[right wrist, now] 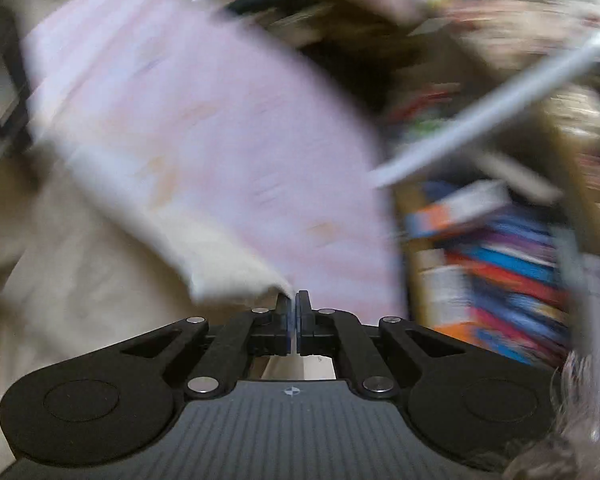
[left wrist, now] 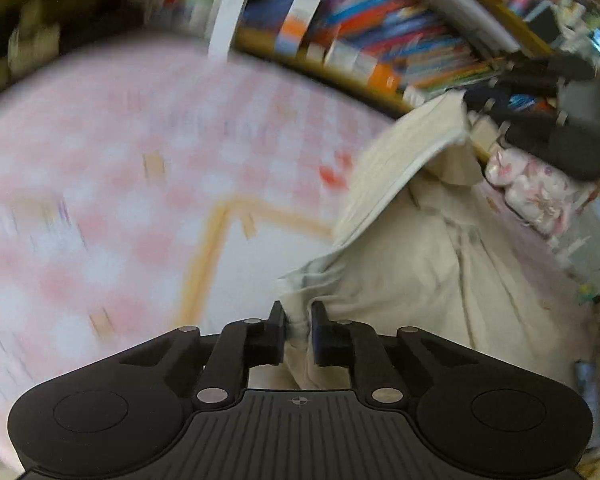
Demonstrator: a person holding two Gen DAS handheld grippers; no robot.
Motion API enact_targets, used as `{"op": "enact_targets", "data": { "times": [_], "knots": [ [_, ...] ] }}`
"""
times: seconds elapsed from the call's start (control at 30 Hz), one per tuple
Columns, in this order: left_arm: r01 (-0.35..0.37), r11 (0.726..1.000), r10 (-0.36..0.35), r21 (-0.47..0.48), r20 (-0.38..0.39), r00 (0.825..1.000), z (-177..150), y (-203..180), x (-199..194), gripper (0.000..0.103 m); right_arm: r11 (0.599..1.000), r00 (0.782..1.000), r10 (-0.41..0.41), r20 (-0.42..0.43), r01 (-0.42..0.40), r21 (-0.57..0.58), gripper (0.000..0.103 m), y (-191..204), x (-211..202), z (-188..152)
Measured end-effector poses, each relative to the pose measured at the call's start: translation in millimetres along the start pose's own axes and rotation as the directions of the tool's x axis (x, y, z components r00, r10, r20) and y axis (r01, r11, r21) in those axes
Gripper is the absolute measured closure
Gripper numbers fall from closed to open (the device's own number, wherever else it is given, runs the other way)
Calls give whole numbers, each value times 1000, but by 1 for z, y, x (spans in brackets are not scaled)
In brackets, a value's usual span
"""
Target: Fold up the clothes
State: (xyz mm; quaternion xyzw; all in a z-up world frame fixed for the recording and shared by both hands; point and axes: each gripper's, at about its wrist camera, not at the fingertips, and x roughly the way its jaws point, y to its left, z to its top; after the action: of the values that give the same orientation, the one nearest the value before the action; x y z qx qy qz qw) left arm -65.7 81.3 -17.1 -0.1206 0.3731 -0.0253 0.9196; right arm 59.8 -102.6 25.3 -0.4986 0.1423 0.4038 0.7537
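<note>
Left gripper (left wrist: pixel 298 326): its two fingers are pinched on a bunched fold of the cream garment (left wrist: pixel 412 248); the cloth fills the narrow gap between the pads.
Right gripper (right wrist: pixel 293 312): the jaws stand almost together, and a corner of the cream garment (right wrist: pixel 236 280) reaches the tip of the left finger. The picture is blurred, but the edge seems to be caught between the pads.
Garment, seen from the left gripper: it rises from the fingers ahead and to the right, with long creases. Its ribbed hem is lifted high on the right, and there the right gripper (left wrist: pixel 480 98) meets its corner.
Garment, seen from the right gripper: it hangs to the left of the fingers and below them, and one edge runs up to the left.
Surface: a pink and white checked cloth (left wrist: pixel 132 168) lies ahead and to the left of the left gripper, with an orange tape line (left wrist: pixel 208 248) on it just ahead of the fingers.
Behind: a shelf with colourful books (left wrist: pixel 384 40) stands beyond the cloth, blurred.
Far right of the left gripper: a small floral bundle (left wrist: pixel 536 188) sits just below the right gripper.
</note>
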Motion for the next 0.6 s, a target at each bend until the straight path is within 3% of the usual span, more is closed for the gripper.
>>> {"op": "enact_targets", "data": {
  "times": [0.07, 0.1, 0.13, 0.2, 0.27, 0.3, 0.33, 0.37, 0.43, 0.5, 0.53, 0.57, 0.6],
  "knots": [
    [-78, 992, 64, 99, 139, 988, 31, -10, -17, 92, 996, 997, -72, 39, 70, 56, 101, -21, -20, 6],
    [-128, 981, 94, 146, 220, 971, 49, -17, -27, 92, 991, 992, -117, 53, 113, 74, 101, -29, -32, 6],
    [-169, 968, 110, 184, 291, 950, 63, -24, -36, 92, 983, 984, -163, 66, 157, 91, 101, -36, -45, 7],
    [-236, 939, 105, 252, 443, 890, 90, -44, -61, 92, 953, 960, -268, 83, 252, 167, 101, -48, -73, 1],
    [-260, 909, 40, 326, 553, 832, 103, -68, -84, 92, 905, 923, -374, 91, 342, 255, 101, -59, -102, -6],
    [-262, 892, 1, 369, 577, 817, 105, -79, -92, 92, 874, 900, -426, 91, 383, 298, 101, -65, -116, -10],
    [-252, 874, -37, 415, 574, 818, 104, -90, -96, 92, 840, 875, -476, 88, 422, 340, 101, -71, -131, -13],
    [-216, 863, -75, 456, 540, 838, 99, -99, -96, 92, 819, 864, -497, 78, 438, 370, 101, -71, -140, -21],
    [-94, 856, -146, 509, 412, 899, 78, -111, -83, 92, 796, 862, -505, 49, 442, 414, 101, -65, -152, -40],
    [-30, 837, -137, 546, 262, 955, 42, -119, -53, 91, 819, 914, -405, -25, 375, 434, 101, -48, -146, -69],
    [1, 828, -126, 561, 184, 975, 23, -123, -38, 90, 840, 940, -331, -79, 332, 430, 101, -37, -136, -86],
    [33, 818, -114, 574, 105, 988, 4, -127, -22, 86, 863, 958, -252, -136, 286, 416, 101, -21, -122, -103],
    [22, 807, -72, 590, 62, 995, -10, -132, -10, 86, 880, 966, -188, -180, 247, 406, 101, -6, -110, -117]
  ]
}}
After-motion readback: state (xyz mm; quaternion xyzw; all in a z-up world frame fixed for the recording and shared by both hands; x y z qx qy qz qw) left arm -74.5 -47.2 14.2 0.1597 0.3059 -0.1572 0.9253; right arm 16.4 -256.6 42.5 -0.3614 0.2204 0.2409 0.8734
